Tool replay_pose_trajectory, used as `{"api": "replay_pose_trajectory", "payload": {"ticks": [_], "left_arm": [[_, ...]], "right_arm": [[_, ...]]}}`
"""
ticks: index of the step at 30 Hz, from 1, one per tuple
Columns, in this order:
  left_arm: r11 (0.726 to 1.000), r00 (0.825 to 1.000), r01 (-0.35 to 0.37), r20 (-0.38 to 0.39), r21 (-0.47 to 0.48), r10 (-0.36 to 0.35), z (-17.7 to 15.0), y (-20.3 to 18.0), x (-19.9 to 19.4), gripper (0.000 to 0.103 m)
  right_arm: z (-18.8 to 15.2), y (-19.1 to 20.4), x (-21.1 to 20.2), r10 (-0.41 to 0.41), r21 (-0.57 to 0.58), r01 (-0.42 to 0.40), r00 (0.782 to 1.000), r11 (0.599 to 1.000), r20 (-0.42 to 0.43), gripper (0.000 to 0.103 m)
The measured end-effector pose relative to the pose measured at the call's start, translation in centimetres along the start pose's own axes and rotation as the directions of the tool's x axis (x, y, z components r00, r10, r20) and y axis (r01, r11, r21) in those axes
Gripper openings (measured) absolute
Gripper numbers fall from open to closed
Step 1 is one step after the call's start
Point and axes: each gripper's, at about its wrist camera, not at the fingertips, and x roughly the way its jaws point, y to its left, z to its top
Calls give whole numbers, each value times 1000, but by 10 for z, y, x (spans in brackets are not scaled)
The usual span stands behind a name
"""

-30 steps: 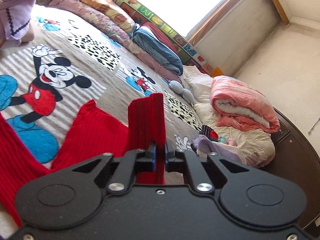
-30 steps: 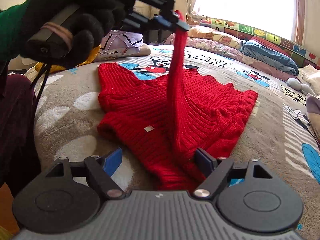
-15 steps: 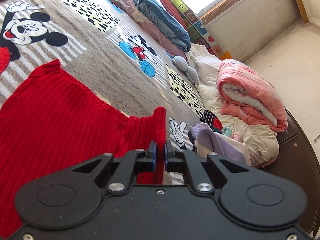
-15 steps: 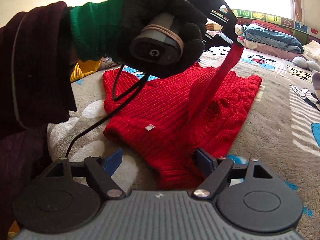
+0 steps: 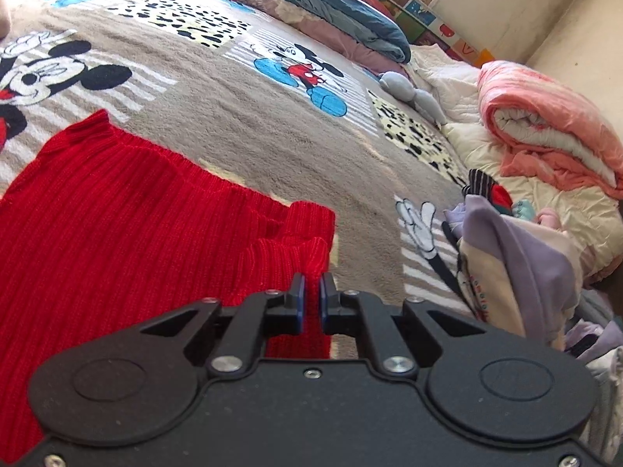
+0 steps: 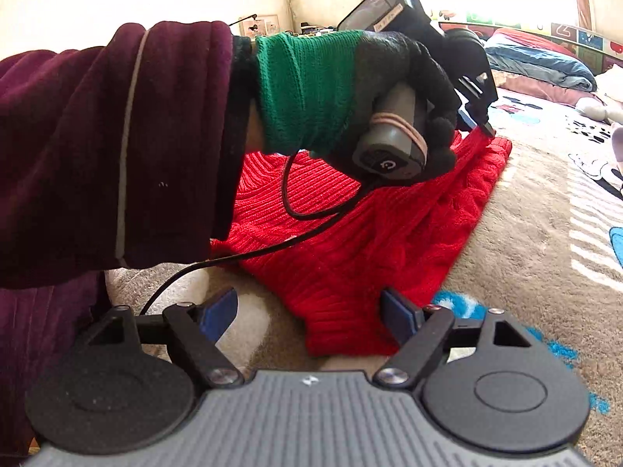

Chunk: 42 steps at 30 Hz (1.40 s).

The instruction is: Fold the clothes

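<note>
A red ribbed knit sweater (image 5: pixel 117 218) lies on the Mickey Mouse blanket (image 5: pixel 241 124) on the bed. My left gripper (image 5: pixel 310 295) is shut on the sweater's sleeve end, held low over the sweater body near its far edge. In the right wrist view the sweater (image 6: pixel 370 241) lies spread ahead, and the left gripper (image 6: pixel 484 126) pinches the sleeve down at the far right corner. My right gripper (image 6: pixel 311 311) is open and empty, its fingers on either side of the sweater's near edge.
A pile of purple and cream clothes (image 5: pixel 518 257) sits at the blanket's right. A rolled pink quilt (image 5: pixel 545 132) and a folded blue blanket (image 5: pixel 350 19) lie by the wall. The person's maroon sleeve (image 6: pixel 109 148) and a black cable (image 6: pixel 249 253) cross the right view.
My left gripper has carried the raised sleeve across and down onto the sweater body, towards its far side. The right gripper has stayed open at the sweater's near edge.
</note>
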Motion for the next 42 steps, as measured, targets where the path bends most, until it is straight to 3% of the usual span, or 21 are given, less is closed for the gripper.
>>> {"api": "replay_pose_trajectory", "payload": {"ticks": [2, 4, 5, 7, 11, 13, 15, 16, 18, 22, 24, 27, 29, 32, 35, 37, 42], "left_arm": [[998, 999, 6, -51, 58, -3, -1, -7, 10, 14], [996, 995, 55, -83, 77, -48, 1, -8, 13, 40], [994, 994, 76, -87, 72, -70, 4, -7, 9, 45], [992, 993, 103, -68, 70, -99, 8, -3, -8, 45], [972, 985, 171, -19, 164, -170, 7, 5, -51, 45], [956, 979, 200, -17, 214, -201, 1, 15, -66, 44], [941, 978, 205, -29, 270, -205, -4, 21, -72, 42], [933, 980, 198, -38, 299, -196, -7, 23, -72, 36], [924, 979, 205, -51, 323, -200, -10, 25, -69, 31], [900, 977, 211, -70, 382, -200, -10, 10, -51, 31], [884, 984, 176, -91, 433, -151, -12, 0, -32, 31], [870, 988, 131, -130, 475, -78, -15, -6, -4, 32], [868, 989, 114, -140, 484, -51, -19, -5, 4, 33], [871, 990, 93, -140, 483, -28, -19, -6, 3, 33], [863, 990, 78, -141, 499, -8, -20, -10, 4, 33], [857, 990, 68, -141, 511, 6, -21, -13, 5, 33], [855, 988, 60, -153, 515, 22, -20, -15, 7, 35]], "right_arm": [[0, 2, 0, -3, -6, 3, 1000, 1000, -3, 80], [-1, 4, 0, -6, -13, 6, 1000, 1000, -7, 80], [-1, 5, -1, -9, -15, 9, 1000, 1000, -7, 80], [-1, 5, -6, -16, 1, 16, 1000, 1000, -1, 79], [-4, 7, -33, -67, 1, 68, 995, 998, 72, 79], [-2, 16, -41, -114, -52, 124, 981, 991, 158, 79], [3, 28, -42, -154, -117, 190, 953, 975, 262, 81], [6, 33, -36, -147, -154, 195, 949, 969, 280, 81], [10, 38, -17, -173, -212, 230, 950, 950, 259, 81], [9, 24, 16, -228, -163, 252, 962, 954, 149, 80], [5, 16, 25, -224, -143, 234, 971, 962, 79, 79], [1, 17, 32, -231, -168, 237, 971, 957, 57, 81], [2, 17, 35, -243, -163, 250, 968, 955, 63, 80], [3, 19, 27, -298, -154, 316, 946, 936, 130, 71], [5, 27, 15, -316, -158, 358, 918, 920, 241, 72], [8, 33, 17, -287, -183, 346, 914, 920, 287, 76], [11, 20, 27, -227, -137, 245, 965, 960, 129, 80]]}}
